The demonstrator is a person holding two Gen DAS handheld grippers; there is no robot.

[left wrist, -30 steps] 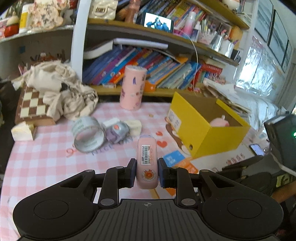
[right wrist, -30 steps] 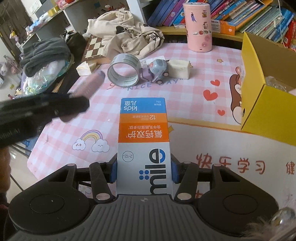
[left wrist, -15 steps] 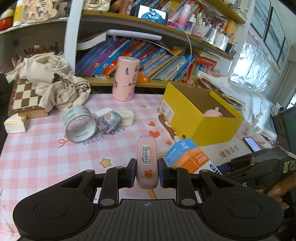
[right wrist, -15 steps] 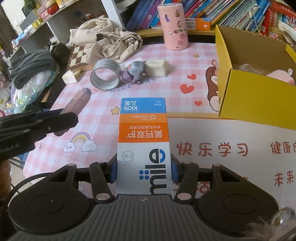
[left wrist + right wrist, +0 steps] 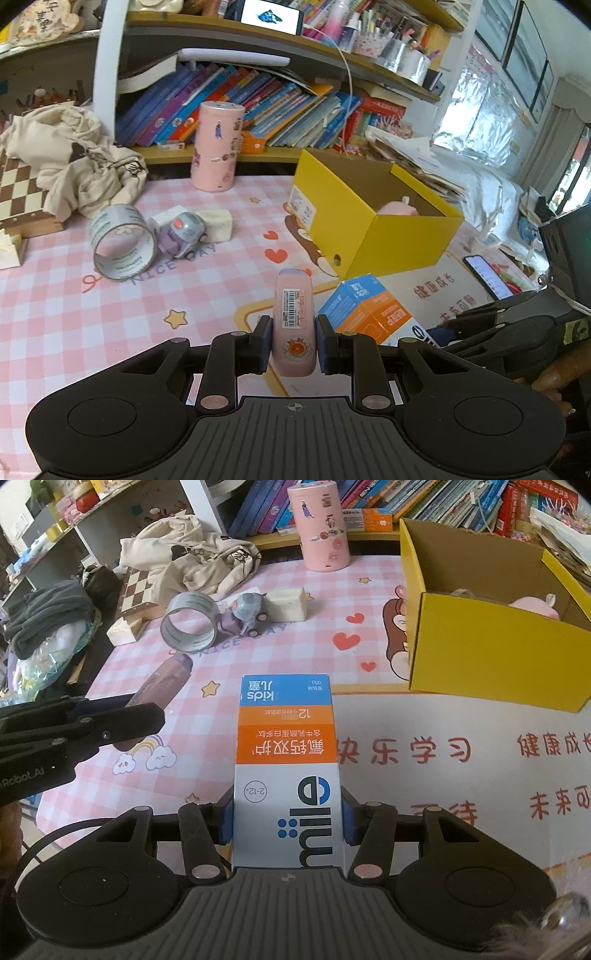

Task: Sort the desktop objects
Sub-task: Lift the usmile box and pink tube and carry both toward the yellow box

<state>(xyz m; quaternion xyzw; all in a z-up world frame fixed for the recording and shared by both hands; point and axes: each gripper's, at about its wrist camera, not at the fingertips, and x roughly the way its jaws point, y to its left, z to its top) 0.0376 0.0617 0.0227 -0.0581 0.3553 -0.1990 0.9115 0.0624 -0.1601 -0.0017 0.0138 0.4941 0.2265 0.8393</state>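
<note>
My left gripper (image 5: pixel 291 345) is shut on a pink tube (image 5: pixel 293 317) and holds it above the pink checked table. It also shows at the left of the right wrist view (image 5: pixel 147 716), with the tube (image 5: pixel 166 679) sticking out. My right gripper (image 5: pixel 286 823) is shut on a blue, orange and white toothpaste box (image 5: pixel 286 757), which also shows in the left wrist view (image 5: pixel 364 314). An open yellow box (image 5: pixel 373 218) with a pink toy inside stands ahead to the right, and shows in the right wrist view (image 5: pixel 491 627).
A tape roll (image 5: pixel 120 242), a small toy car (image 5: pixel 181 236) and a cream block (image 5: pixel 218 225) lie on the table's left half. A pink cylinder (image 5: pixel 218 146) stands at the back by the bookshelf. A cloth heap (image 5: pixel 74 162) covers a chessboard (image 5: pixel 18 199) at far left. A phone (image 5: pixel 487 277) lies at right.
Both grippers have drawn back and up from the table, each still holding its object. The yellow box and the tape roll now look farther off in both views.
</note>
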